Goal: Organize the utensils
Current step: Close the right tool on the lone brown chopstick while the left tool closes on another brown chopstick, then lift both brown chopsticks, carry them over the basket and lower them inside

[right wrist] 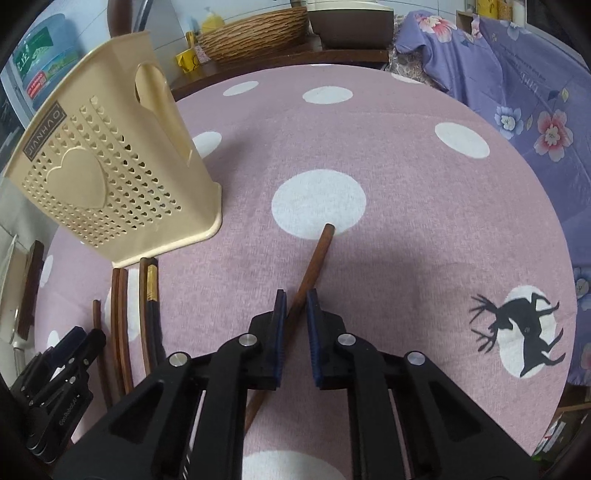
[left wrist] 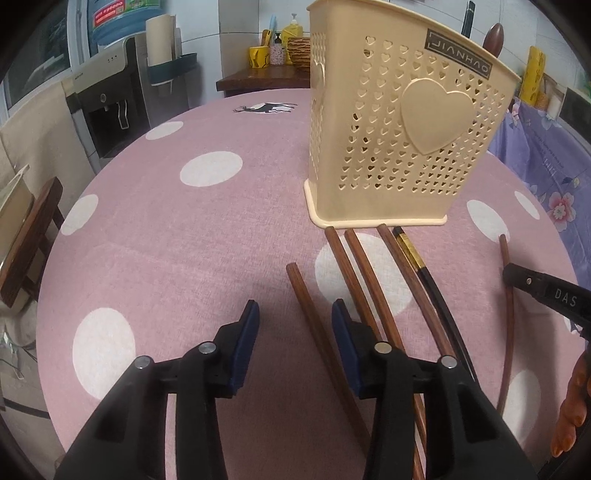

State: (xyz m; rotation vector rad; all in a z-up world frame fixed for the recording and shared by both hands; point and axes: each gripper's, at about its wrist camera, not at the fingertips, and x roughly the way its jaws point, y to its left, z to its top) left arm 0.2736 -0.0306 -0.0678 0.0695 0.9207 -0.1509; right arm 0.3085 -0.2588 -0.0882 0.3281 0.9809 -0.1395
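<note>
A cream perforated utensil holder (left wrist: 399, 147) (right wrist: 103, 177) stands on the pink dotted tablecloth (left wrist: 207, 236). Several brown chopsticks (left wrist: 354, 266) and a black one with a gold band (left wrist: 410, 254) lie side by side in front of it. My left gripper (left wrist: 293, 314) is open low over the cloth, and the leftmost brown chopstick (left wrist: 306, 295) runs between its fingers without being pressed. My right gripper (right wrist: 295, 299) is shut on a single brown chopstick (right wrist: 319, 251) that lies apart to the right, its far tip on a white dot. Tall handles stand out of the holder's top (left wrist: 493, 37).
The round table's edge curves close on both sides. A purple floral cloth (right wrist: 517, 92) hangs beyond the right edge. A wicker basket (right wrist: 255, 33) and bottles sit on a wooden shelf behind. A water dispenser (left wrist: 107, 103) and a wooden chair (left wrist: 33, 236) stand to the left.
</note>
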